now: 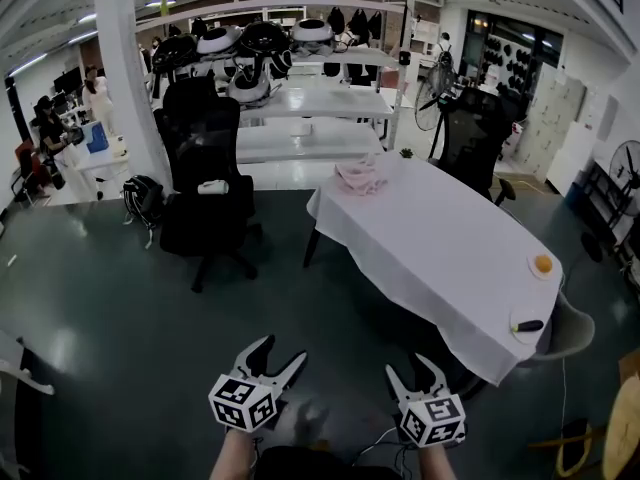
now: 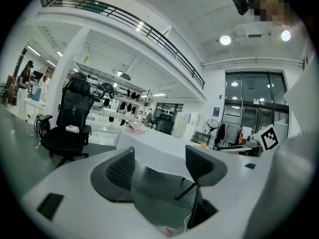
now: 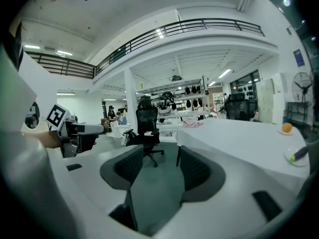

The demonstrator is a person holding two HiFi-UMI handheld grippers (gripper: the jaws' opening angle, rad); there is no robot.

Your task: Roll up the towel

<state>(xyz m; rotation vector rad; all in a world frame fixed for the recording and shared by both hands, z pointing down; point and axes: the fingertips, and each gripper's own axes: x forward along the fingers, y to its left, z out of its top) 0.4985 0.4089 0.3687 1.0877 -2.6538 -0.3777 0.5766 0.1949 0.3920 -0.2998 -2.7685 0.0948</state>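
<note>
Both claws are empty. Left claw point(image 1: 282, 351) and right claw point(image 1: 412, 368) are held side by side low in the head view, over the dark floor point(image 1: 120, 298) and well apart from the tabletop point(image 1: 440, 248). The left gripper view shows the left claw's jaws apart with nothing between the pads, only floor and the tabletop edge beyond. The right gripper view shows the same: jaws roughly half open, with bare floor in the gap.

Towel point(image 1: 358, 176) is pink and crumpled in a loose heap at the far end of the white-clothed tabletop, near the edge, not rolled. It is also visible small in the left gripper view point(image 2: 134, 128) and the right gripper view point(image 3: 194, 124).

At the near end of the tabletop, an orange point(image 1: 542, 264) sits on a small plate. A second plate point(image 1: 520, 320) beside the near corner carries a dark item too small to identify.

A black office chair point(image 1: 205, 183) stands on the floor left of the tabletop, and another chair point(image 1: 470, 138) is at the far right side.
</note>
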